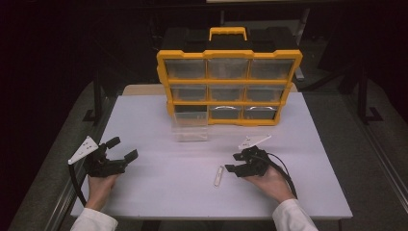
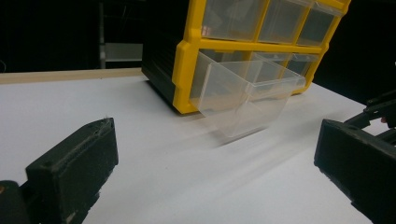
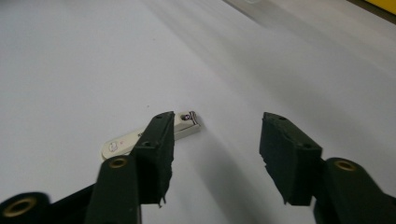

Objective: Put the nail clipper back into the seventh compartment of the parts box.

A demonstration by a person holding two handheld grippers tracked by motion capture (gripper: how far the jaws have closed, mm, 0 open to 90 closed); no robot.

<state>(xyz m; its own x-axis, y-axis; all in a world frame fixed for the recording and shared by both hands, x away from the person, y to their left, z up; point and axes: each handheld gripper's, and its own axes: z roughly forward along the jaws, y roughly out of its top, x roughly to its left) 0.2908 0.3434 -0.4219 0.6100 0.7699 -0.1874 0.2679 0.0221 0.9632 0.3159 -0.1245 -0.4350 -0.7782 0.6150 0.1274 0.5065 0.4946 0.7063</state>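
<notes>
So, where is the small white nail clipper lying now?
The small white nail clipper lies flat on the white table, just left of the right hand-held gripper.

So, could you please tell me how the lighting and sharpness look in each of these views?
High view: the white table is evenly lit against a dark room. Left gripper view: the clear drawer is sharp, with a faint shadow streak beneath. Right gripper view: the nail clipper is fairly sharp, the far table soft.

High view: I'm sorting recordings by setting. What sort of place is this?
Probably a workshop or lab test bench, not a home: a plain white table on a black frame in a dark room, a yellow-and-black small-parts organiser with clear drawers, and a hand-held black tool trailing a cable.
</notes>
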